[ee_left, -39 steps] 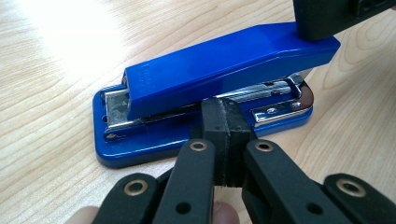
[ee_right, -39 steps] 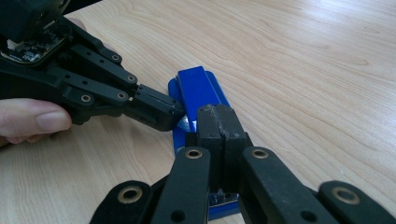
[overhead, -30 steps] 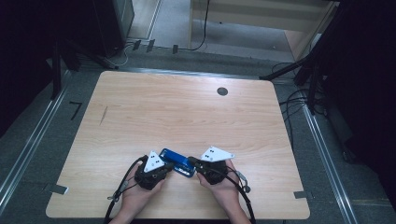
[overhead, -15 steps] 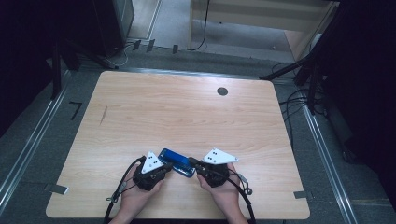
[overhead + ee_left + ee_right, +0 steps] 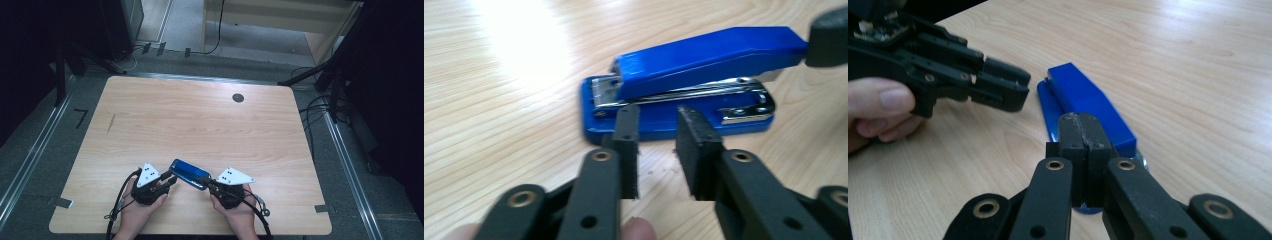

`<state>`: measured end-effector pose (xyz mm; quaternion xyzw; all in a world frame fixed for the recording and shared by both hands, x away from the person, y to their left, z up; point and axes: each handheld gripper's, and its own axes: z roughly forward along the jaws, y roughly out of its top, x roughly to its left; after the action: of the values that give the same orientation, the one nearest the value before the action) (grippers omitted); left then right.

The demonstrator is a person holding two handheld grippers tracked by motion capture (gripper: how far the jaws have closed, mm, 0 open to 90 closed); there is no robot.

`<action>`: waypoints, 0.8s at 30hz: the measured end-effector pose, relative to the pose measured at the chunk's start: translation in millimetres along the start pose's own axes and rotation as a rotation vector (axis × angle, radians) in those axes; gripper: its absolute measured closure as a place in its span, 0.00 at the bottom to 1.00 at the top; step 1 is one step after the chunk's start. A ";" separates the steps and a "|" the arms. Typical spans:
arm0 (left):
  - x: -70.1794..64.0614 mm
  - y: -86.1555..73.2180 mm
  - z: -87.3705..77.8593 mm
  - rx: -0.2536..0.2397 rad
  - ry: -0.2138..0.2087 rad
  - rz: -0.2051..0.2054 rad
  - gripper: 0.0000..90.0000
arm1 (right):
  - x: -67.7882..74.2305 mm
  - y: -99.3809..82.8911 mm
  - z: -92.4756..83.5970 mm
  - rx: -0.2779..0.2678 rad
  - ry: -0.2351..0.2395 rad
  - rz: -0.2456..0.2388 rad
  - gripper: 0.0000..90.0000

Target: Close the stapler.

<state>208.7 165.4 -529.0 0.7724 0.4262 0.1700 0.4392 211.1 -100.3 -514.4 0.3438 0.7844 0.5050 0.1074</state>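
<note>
A blue stapler (image 5: pixel 189 173) lies on the wooden table (image 5: pixel 200 125) near its front edge, between my two grippers. In the left gripper view the stapler (image 5: pixel 694 75) lies side-on just past the tips. My left gripper (image 5: pixel 167 181) (image 5: pixel 656 145) is open, just left of the stapler. Its jaws have just been opening, with nothing between them. My right gripper (image 5: pixel 206 181) (image 5: pixel 1080 135) is shut, pads pressed together, and its tips rest at the stapler's (image 5: pixel 1088 107) rear end. The right gripper's tip (image 5: pixel 829 42) touches the raised back of the stapler's arm.
A round dark grommet (image 5: pixel 238 98) sits in the table's far right part. Cables (image 5: pixel 315 107) hang off the right side, and a cable (image 5: pixel 117 210) trails from the left gripper. Bare wood stretches beyond the stapler.
My left gripper has drawn back to the left, away from the stapler, and its jaws have parted. The stapler and the right gripper have stayed put.
</note>
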 end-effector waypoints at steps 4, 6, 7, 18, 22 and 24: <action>7.9 -4.8 -8.9 -0.007 0.012 -0.020 0.71 | 2.3 -4.2 3.6 0.019 0.001 -0.001 1.00; 13.1 -7.5 -13.8 0.001 0.041 -0.037 0.67 | 2.1 -6.3 5.5 0.025 0.001 0.003 1.00; 17.5 -9.2 -17.3 -0.005 0.047 -0.055 0.65 | 2.0 -7.1 6.0 0.026 -0.001 0.006 1.00; 52.1 -24.2 -50.0 -0.067 0.126 -0.138 0.55 | 0.9 -14.9 11.3 0.040 -0.008 0.012 1.00; 63.2 -29.7 -62.5 -0.095 0.156 -0.155 0.51 | -0.8 -16.1 12.0 0.048 -0.006 0.008 1.00; 68.8 -30.9 -66.9 -0.109 0.160 -0.163 0.48 | -2.1 -16.0 12.6 0.049 -0.010 0.007 1.00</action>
<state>190.2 264.4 -524.8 0.6942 0.5114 0.2178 0.4573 212.2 -96.6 -534.5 0.3514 0.7947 0.4844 0.1012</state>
